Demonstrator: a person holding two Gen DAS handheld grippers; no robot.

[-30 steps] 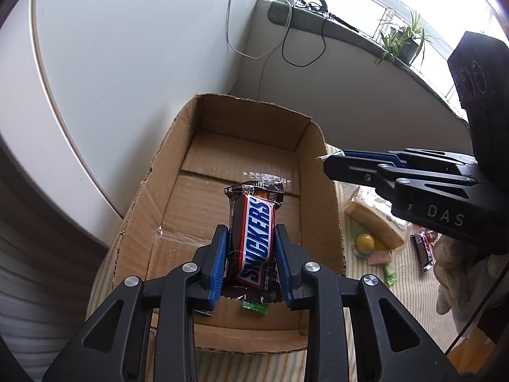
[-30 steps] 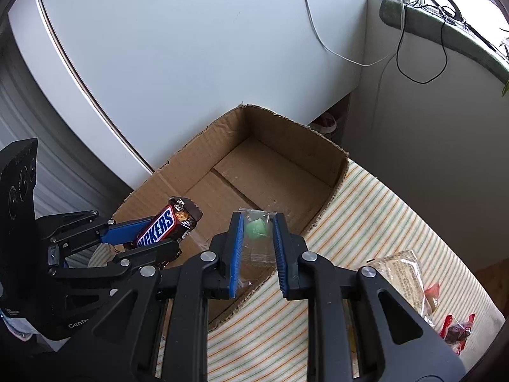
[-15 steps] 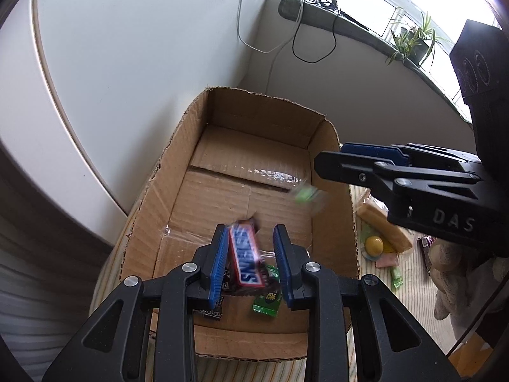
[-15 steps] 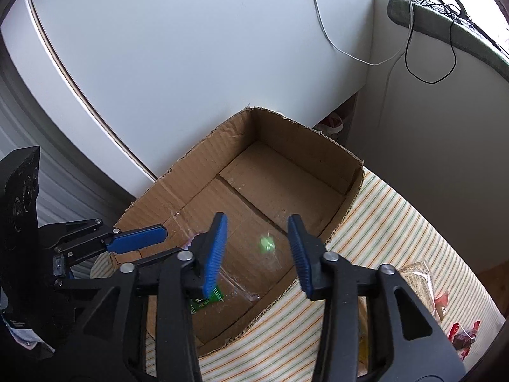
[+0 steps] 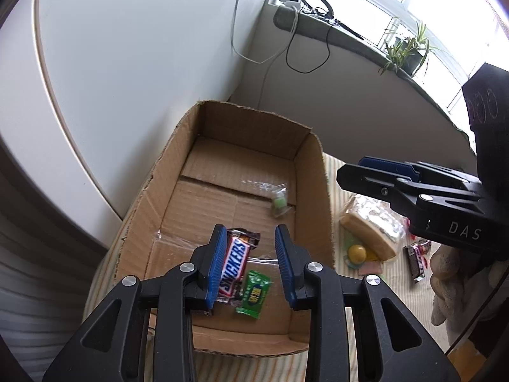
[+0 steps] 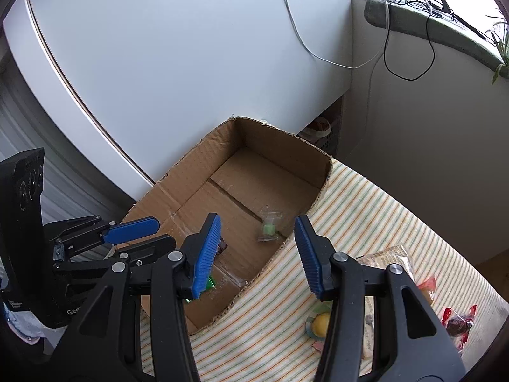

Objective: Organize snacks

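Note:
An open cardboard box stands on a striped cloth. A Snickers bar lies on its floor beside a green packet. A clear wrapper with a green candy lies further in. My left gripper is open and empty above the Snickers bar. My right gripper is open and empty above the box's right wall; it also shows in the left wrist view.
On the striped cloth right of the box lie a wrapped sandwich, a yellow candy, and red-wrapped sweets. A white wall and a window sill with cables and plants stand behind.
Both grippers opened. The Snickers bar dropped from the left gripper onto the box floor. The green candy wrapper dropped from the right gripper into the box.

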